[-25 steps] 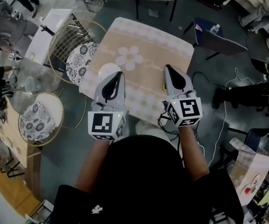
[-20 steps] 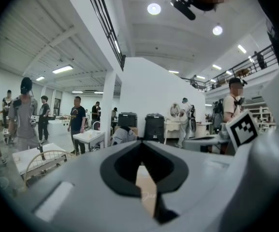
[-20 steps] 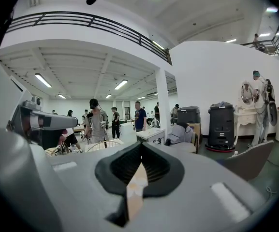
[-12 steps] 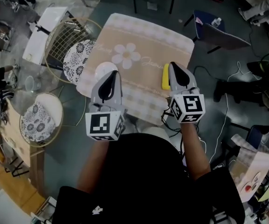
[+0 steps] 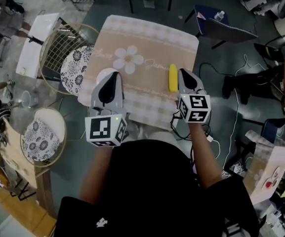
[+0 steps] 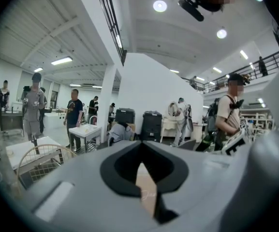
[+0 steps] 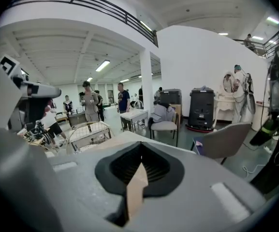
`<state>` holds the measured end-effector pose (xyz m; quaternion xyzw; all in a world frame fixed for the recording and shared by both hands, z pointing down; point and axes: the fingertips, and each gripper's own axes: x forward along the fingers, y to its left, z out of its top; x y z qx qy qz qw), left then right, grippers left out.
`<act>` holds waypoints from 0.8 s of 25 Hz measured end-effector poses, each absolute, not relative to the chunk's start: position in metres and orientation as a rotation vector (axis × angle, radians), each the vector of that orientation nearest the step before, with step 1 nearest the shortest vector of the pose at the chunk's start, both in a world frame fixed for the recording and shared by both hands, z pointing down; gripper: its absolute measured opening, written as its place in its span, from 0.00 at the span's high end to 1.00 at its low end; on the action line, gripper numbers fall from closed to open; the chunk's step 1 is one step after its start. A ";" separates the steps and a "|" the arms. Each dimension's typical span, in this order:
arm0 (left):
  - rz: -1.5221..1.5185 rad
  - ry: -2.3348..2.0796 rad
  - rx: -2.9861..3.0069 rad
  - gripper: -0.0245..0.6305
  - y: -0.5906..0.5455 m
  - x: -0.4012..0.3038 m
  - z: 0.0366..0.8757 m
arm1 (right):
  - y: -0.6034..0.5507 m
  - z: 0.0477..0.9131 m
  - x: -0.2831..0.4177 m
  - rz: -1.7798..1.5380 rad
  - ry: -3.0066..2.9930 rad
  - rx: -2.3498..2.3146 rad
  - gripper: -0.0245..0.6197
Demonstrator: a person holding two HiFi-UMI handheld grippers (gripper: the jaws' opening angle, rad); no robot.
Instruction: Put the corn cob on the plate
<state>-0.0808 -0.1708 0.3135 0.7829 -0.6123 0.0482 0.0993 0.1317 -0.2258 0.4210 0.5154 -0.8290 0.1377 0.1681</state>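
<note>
Facing beige floral cloth (image 5: 147, 38), left claw (image 5: 111, 74), right claw (image 5: 183, 72) closed; crowded hall (image 7: 202, 57), perhaps a workshop.

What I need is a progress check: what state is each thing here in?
corn cob: lying on the tablecloth, off the plate, not gripped.
left gripper: shut, empty.
right gripper: shut, empty, beside the corn cob.
plate: on the tablecloth, visible part bare, partly behind the left gripper.

The table (image 5: 147, 43) lies bare between the corn cob (image 5: 173, 78) and the plate (image 5: 101, 75), an open lane toward 9 o'clock from the cob. The left gripper (image 5: 113, 75) overhangs the plate's 4 o'clock side. A wire chair (image 5: 58, 48) crowds the table's 9 o'clock edge.
</note>
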 end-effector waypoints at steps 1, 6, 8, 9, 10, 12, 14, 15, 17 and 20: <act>0.143 -1.798 2.320 0.95 -0.172 -0.083 0.315 | -0.225 0.435 0.135 0.418 -2.322 1.477 0.96; 0.160 -1.737 2.342 0.95 -0.178 -0.090 0.325 | -0.225 0.494 0.145 0.512 -2.171 1.500 0.96; 0.173 -1.711 2.352 0.95 -0.181 -0.092 0.329 | -0.226 0.511 0.147 0.542 -2.131 1.499 0.95; 0.183 -1.696 2.360 0.95 -0.182 -0.092 0.332 | -0.227 0.520 0.147 0.559 -2.113 1.498 0.94; 0.194 -1.680 2.370 0.95 -0.184 -0.091 0.334 | -0.228 0.529 0.148 0.576 -2.095 1.496 0.94; 0.218 -1.650 2.396 0.95 -0.187 -0.091 0.337 | -0.232 0.550 0.149 0.604 -2.054 1.488 0.91; 0.240 -1.626 2.415 0.95 -0.189 -0.092 0.340 | -0.235 0.572 0.152 0.618 -2.004 1.474 0.83; 0.248 -1.617 2.418 0.95 -0.190 -0.092 0.342 | -0.236 0.582 0.153 0.623 -1.979 1.466 0.80; 0.263 -1.601 2.419 0.95 -0.190 -0.095 0.347 | -0.237 0.601 0.155 0.642 -1.936 1.451 0.77; 0.299 -1.570 2.430 0.95 -0.187 -0.096 0.354 | -0.237 0.626 0.157 0.667 -1.875 1.424 0.69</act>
